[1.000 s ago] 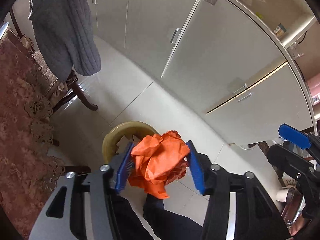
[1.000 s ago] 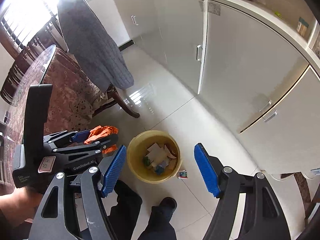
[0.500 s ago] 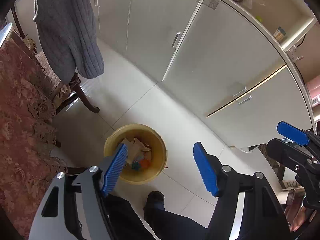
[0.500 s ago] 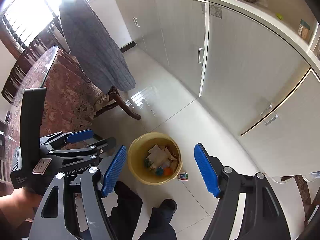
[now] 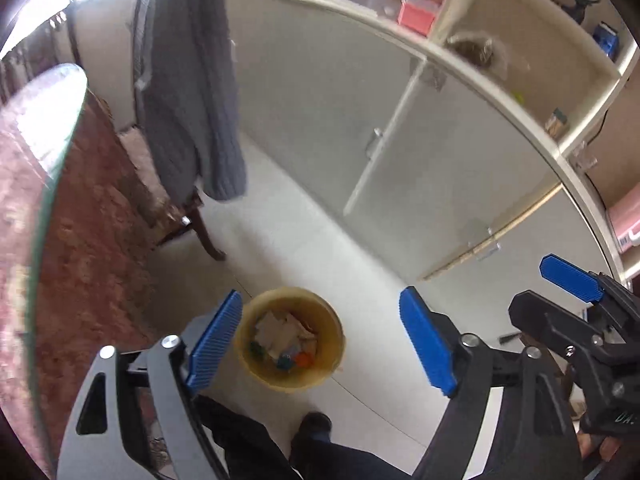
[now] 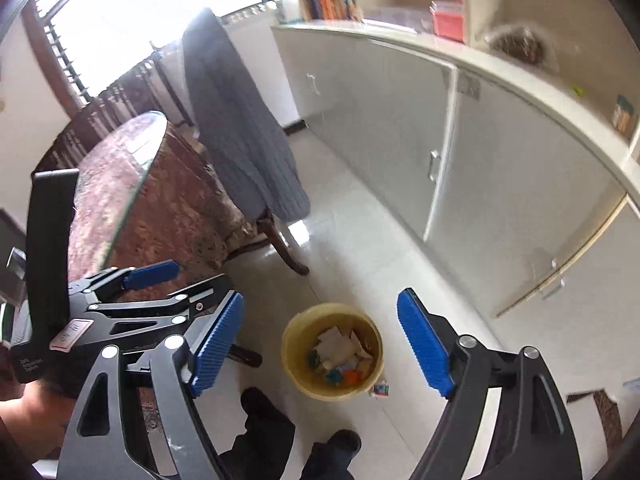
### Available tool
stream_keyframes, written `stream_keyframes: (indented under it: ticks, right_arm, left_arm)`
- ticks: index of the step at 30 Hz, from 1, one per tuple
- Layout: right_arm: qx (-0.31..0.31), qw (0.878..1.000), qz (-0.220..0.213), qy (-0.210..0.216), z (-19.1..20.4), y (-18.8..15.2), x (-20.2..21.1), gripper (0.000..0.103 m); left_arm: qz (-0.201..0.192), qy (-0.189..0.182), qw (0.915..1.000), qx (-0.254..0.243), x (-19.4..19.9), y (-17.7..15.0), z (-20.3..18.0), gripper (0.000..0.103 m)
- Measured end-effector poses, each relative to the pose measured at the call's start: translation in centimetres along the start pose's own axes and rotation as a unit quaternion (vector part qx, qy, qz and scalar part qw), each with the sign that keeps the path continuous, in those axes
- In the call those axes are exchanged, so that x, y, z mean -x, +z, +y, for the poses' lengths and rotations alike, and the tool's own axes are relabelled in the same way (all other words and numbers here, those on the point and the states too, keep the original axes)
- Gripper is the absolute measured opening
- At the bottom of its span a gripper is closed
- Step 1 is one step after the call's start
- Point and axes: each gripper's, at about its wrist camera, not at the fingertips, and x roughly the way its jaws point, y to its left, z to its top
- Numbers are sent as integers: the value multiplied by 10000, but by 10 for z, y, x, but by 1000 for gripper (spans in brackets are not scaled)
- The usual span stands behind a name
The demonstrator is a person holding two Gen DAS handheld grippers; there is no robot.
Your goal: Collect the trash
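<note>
The left gripper (image 5: 320, 340) hangs high over the floor with its blue ribbed fingers (image 5: 214, 346) spread wide and nothing between them. Seen between and below those fingers, nearer the left one, a yellow waste bucket (image 5: 290, 338) stands on the pale tiled floor (image 5: 320, 240). Inside it lie scraps of white and tan paper (image 5: 280, 330) and, toward the near wall, a small orange piece (image 5: 305, 358) that looks like crumpled paper, though the blur makes that uncertain.

The right gripper (image 6: 320, 342) is likewise parted wide and holds nothing. In its view the same bucket (image 6: 332, 354) sits between the fingers, a little toward the right one, and a small printed wrapper (image 6: 380, 390) lies on the floor just beside the bucket's base, on the right-finger side. The left gripper shows at the left edge of this view, beyond the left finger.

Beyond the fingertips a grey knitted sweater (image 6: 244, 120) drapes over a wooden chair (image 6: 284, 248), with a table under a reddish patterned cloth (image 6: 132, 200) to the left-finger side. White cabinet doors (image 6: 500, 160) curve along the right-finger side. The person's dark trousers and shoes (image 6: 264, 404) show below the fingers
</note>
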Motion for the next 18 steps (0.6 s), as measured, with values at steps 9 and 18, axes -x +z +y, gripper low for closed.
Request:
stream_keyframes:
  ticks: [9, 18]
  right_arm:
    - [460, 9981, -272, 303, 35, 7, 20, 79]
    - [453, 9977, -450, 217, 40, -2, 43, 79]
  left_arm:
    - [-707, 627, 9955, 39, 66, 0, 3, 97]
    - [-774, 691, 9943, 227, 83, -8, 4, 99]
